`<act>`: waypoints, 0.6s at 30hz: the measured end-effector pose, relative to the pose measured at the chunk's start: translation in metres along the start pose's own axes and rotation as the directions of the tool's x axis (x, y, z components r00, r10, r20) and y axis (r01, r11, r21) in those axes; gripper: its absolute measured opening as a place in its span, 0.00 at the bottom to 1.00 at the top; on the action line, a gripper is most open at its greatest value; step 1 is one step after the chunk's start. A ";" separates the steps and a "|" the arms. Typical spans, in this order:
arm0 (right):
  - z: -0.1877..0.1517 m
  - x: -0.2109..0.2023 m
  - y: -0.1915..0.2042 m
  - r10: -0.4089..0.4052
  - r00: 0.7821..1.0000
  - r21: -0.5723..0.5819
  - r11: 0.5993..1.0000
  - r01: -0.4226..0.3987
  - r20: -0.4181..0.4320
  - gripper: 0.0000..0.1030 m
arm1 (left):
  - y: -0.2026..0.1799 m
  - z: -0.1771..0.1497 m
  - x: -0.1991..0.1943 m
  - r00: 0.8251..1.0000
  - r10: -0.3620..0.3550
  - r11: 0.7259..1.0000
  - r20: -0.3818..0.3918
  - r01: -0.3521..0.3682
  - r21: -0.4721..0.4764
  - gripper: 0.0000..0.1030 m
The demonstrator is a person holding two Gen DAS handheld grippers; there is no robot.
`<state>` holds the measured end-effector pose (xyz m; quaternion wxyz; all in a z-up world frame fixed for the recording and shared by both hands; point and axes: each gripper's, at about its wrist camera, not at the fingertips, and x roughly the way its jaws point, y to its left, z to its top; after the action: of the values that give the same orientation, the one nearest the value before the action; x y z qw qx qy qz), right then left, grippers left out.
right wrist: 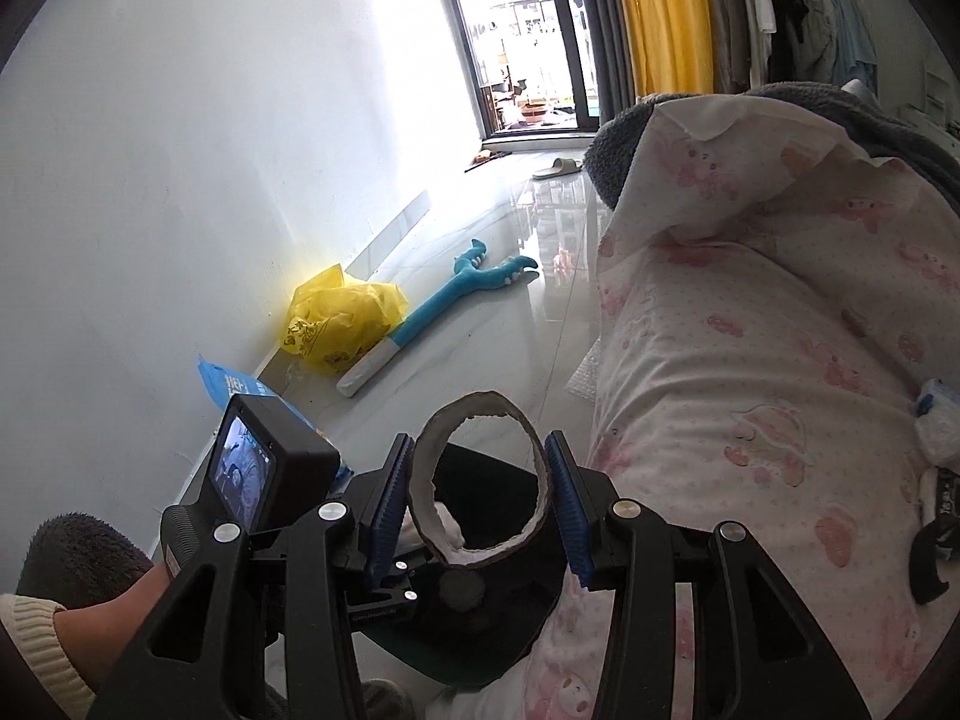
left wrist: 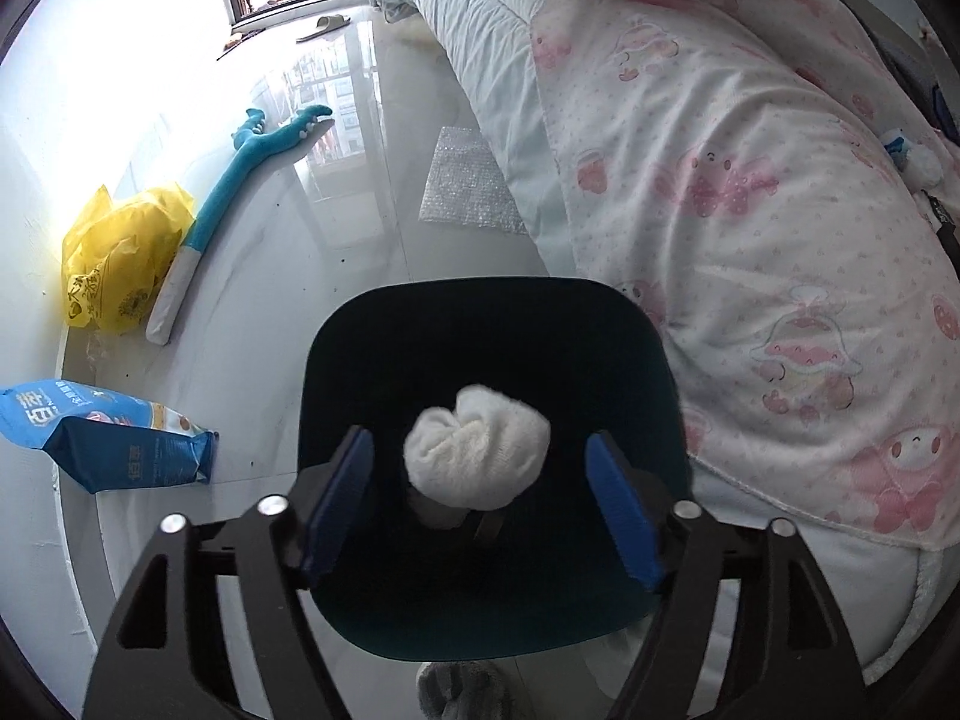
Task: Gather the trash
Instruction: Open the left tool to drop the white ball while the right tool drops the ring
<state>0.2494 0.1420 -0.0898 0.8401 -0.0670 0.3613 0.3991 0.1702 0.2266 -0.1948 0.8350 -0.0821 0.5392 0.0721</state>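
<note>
The right tool (right wrist: 480, 495) is clamped on a cardboard tube (right wrist: 480, 480), with one blue pad on each side of it and the open end turned toward the camera. The tube looks a little squeezed into an oval. Just below and behind the tube is the dark bin (right wrist: 480, 570), so I judge that the step in hand is to drop the tube into it.

The left tool (left wrist: 480, 498) is apart, its two blue pads stand on each side of the bin (left wrist: 480, 348) and hold nothing. It hangs above the bin opening. Inside the bin there is already a white paper wad (left wrist: 477, 456).

To do the step well, the right tool should come over the middle of the bin before it lets go, because the tube is light and may bounce from the rim. The left tool should stay out of the way.

Beyond the bin, on the floor (left wrist: 360, 240), more trash waits: a blue snack bag (left wrist: 114, 438) to the left of the bin, then a yellow plastic bag (left wrist: 120, 264) by the wall, with a blue plush toy (left wrist: 240, 192) beside it. A sheet of bubble wrap (left wrist: 468, 180) lies farther, beside the bed (left wrist: 750, 240), which is to the right of the bin.
</note>
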 end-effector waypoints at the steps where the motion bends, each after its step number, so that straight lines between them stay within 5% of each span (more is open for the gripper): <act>1: 0.000 0.005 0.001 0.004 1.000 0.002 1.000 -0.004 -0.010 0.44 | 0.003 0.000 -0.001 1.000 -0.001 1.000 0.002 0.001 -0.002 0.82; 10: -0.007 0.044 0.015 0.021 0.995 0.013 1.000 -0.019 -0.100 0.44 | 0.039 -0.008 -0.016 0.999 0.013 0.998 0.037 -0.010 -0.069 0.86; 18: -0.014 0.073 0.027 0.016 0.985 -0.009 1.000 -0.017 -0.172 0.44 | 0.066 -0.010 -0.054 0.984 0.027 0.993 0.179 -0.006 -0.116 0.90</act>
<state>0.2533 0.1999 -0.1434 0.8020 -0.1026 0.4311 0.4006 0.1255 0.2877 -0.1532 0.8737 -0.1188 0.4571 0.1170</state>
